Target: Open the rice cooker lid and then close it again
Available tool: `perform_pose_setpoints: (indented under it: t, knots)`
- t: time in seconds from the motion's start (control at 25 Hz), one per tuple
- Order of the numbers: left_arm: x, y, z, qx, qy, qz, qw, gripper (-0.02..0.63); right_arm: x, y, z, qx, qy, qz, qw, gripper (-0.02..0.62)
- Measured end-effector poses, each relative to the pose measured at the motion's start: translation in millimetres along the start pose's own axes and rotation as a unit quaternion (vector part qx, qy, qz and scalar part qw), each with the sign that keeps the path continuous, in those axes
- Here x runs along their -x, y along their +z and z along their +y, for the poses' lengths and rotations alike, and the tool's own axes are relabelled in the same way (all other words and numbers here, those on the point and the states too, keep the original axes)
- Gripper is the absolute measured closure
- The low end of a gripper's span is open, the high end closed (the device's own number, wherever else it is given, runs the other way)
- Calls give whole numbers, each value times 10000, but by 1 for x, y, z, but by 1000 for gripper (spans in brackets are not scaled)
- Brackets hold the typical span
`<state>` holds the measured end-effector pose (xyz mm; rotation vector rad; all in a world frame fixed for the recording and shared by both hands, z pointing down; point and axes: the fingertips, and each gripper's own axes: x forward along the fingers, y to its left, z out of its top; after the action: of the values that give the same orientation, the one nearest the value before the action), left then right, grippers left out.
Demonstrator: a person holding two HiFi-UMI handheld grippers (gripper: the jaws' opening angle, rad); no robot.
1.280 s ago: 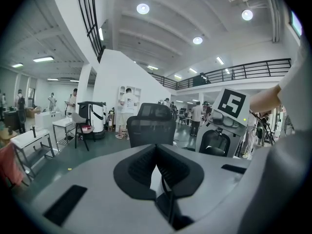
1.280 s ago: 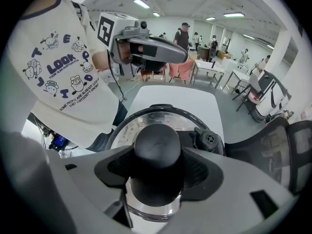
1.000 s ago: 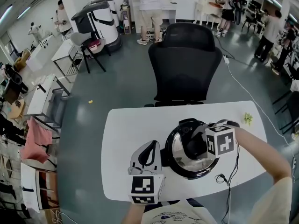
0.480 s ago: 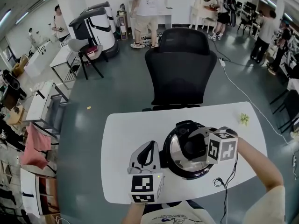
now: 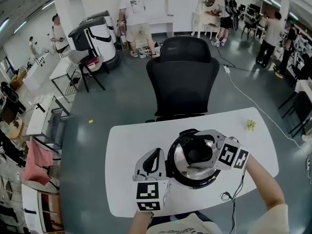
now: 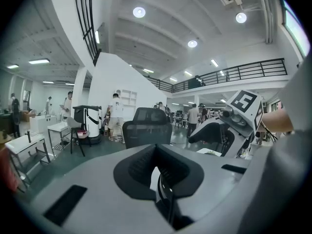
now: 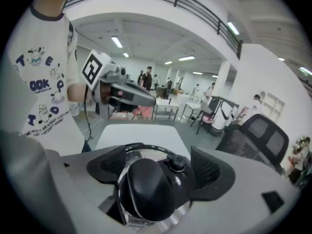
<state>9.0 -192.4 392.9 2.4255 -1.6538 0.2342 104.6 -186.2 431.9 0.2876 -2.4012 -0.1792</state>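
Observation:
A black rice cooker (image 5: 195, 182) with a chrome lid (image 5: 179, 161) stands on the white table (image 5: 126, 145). The lid lies down on the pot. My right gripper (image 5: 193, 151) hangs over the lid from the right, tilted down. Its jaws are opening, with the black lid handle (image 7: 146, 191) between the pads (image 7: 104, 166) and a gap on each side. A small steam knob (image 7: 176, 164) sits behind the handle. My left gripper (image 5: 156, 155) rests just left of the cooker, shut on nothing (image 6: 163, 189). The lid and the right gripper (image 6: 236, 121) show at the right of the left gripper view.
A black office chair (image 5: 183, 77) stands behind the table's far edge. A black cable (image 5: 229, 197) lies at the table's front right. A small yellow-green thing (image 5: 250, 125) sits at the far right corner. People and furniture stand farther back.
My right gripper has lifted a little, tipped over and spread its jaws off the lid handle. The lid stays on the cooker. The left gripper has kept still.

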Motion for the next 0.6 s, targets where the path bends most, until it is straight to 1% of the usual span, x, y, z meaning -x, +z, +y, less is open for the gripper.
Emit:
perform_pose_setpoints:
  t: [0.12,0.2,0.24,0.32,0.4,0.44,0.52,0.6]
  knots:
    - [-2,8,-1,-53,0,-78,10000,592,21,14,-16,-417,-654,-516,9957,194]
    - [-2,14,0,-93,29,-145,9998,592,38,25,-27,-771,-1126,-989,9857,210]
    - [-2,17,1,-106,38,-183,9998,592,49,31,-32,-943,-1376,-1259,9779,222]
    - [-2,26,2,-121,31,-254,9996,592,72,40,-43,-1287,-1954,-1717,9570,272]
    - [-3,33,3,-131,32,-317,9994,592,95,41,-51,-1557,-2569,-2031,9319,349]
    - [-3,35,3,-132,38,-353,9993,592,105,40,-54,-1652,-2842,-2143,9198,383]
    - [-2,41,3,-126,45,-435,9990,592,123,36,-55,-1769,-3327,-2299,8973,422]
    - [-1,46,2,-131,59,-507,9986,592,136,33,-53,-1825,-3730,-2367,8784,472]
